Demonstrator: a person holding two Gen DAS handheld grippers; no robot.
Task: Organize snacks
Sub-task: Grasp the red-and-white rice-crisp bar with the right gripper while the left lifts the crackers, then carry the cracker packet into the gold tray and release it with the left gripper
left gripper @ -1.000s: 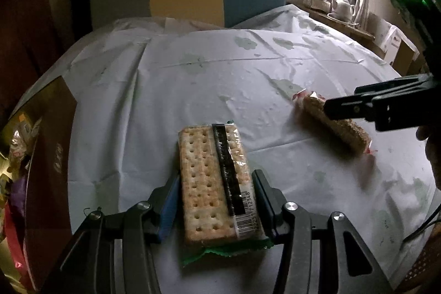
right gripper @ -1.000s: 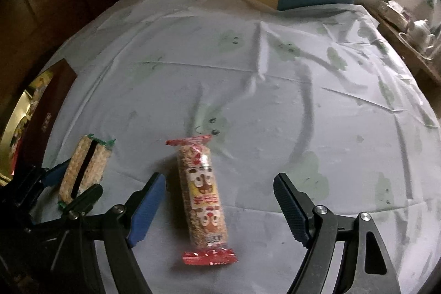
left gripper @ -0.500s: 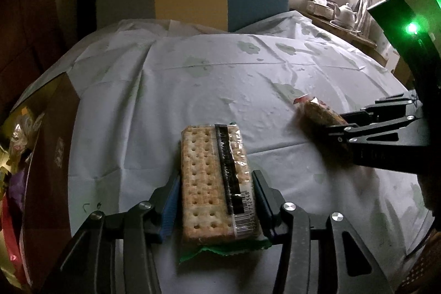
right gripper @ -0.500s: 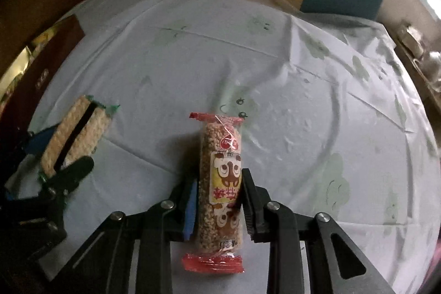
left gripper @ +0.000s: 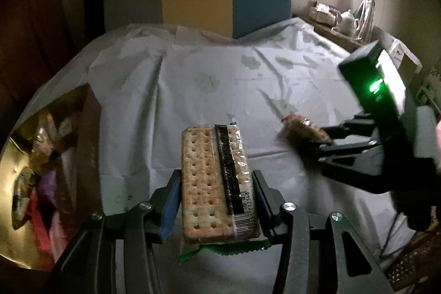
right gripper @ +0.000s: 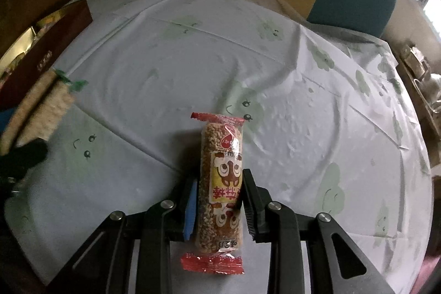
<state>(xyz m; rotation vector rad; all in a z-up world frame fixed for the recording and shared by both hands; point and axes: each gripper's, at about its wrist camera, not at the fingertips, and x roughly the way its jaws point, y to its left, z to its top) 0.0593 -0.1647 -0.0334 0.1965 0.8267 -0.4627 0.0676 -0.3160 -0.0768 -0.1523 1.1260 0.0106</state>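
The cracker pack [left gripper: 217, 183] has lifted off the tablecloth [left gripper: 193, 90], clamped in the left gripper [left gripper: 215, 197]; barcode digits read "712348".

The right gripper [right gripper: 219, 200] has closed on the rice bar [right gripper: 222, 183], cartoon-faced label, right of the cracker pack.

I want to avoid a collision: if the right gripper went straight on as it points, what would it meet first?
Probably the pale cloud-print tablecloth: the right gripper, shut on the red-ended puffed-rice bar, points steeply down.
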